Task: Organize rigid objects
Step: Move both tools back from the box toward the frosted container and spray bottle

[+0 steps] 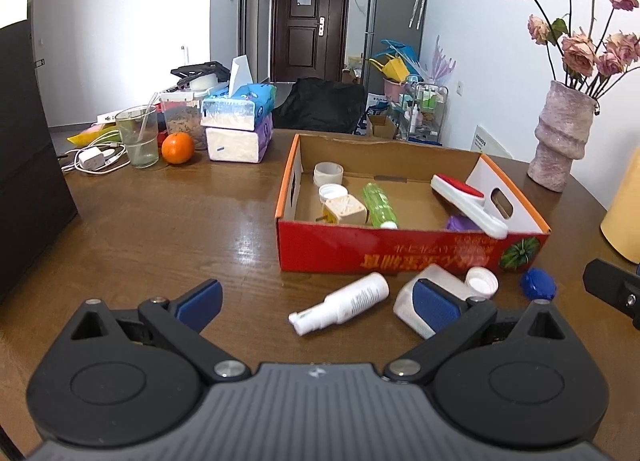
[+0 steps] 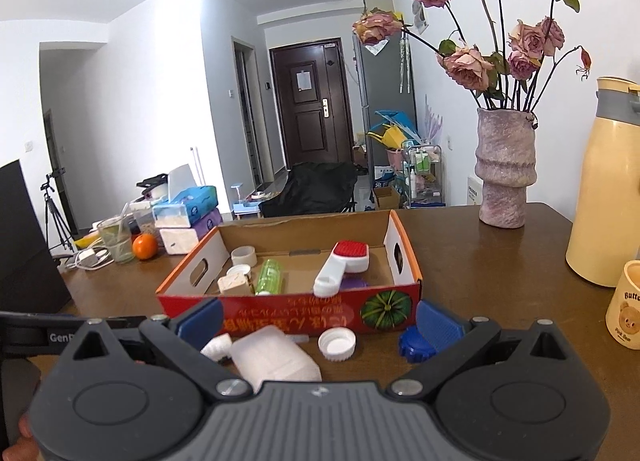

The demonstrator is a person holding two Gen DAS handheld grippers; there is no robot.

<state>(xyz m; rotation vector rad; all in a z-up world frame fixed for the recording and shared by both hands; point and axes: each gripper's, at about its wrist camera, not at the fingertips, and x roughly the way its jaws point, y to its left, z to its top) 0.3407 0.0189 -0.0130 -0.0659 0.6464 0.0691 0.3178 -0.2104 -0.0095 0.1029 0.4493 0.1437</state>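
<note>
Contents, near edge of surface (image 1: 160, 221), all loose outside the red box (image 1: 384, 257):

- Spray bottle (image 1: 340, 307), white, lying on its side. Likely light, stiff, smooth and apt to roll; best taken across the straight body, not the nozzle.
- Square white container (image 2: 276, 357), on its side just beside the bottle. Probably light, hard-walled; flat faces suit a pinch.
- White cap (image 2: 337, 343) and blue cap (image 2: 414, 343), small, ridged; likely to skid, so grip across the rim.

Inside the box: brush (image 1: 468, 201), green bottle (image 1: 378, 205), beige cube (image 1: 346, 211), tape ring (image 1: 328, 173).

Left tool (image 1: 318, 301): low over the near edge, level, facing the box, fingers wide apart, holding nothing. Right tool (image 2: 320, 323): same pose, spread wide, empty, above the container and caps
</note>
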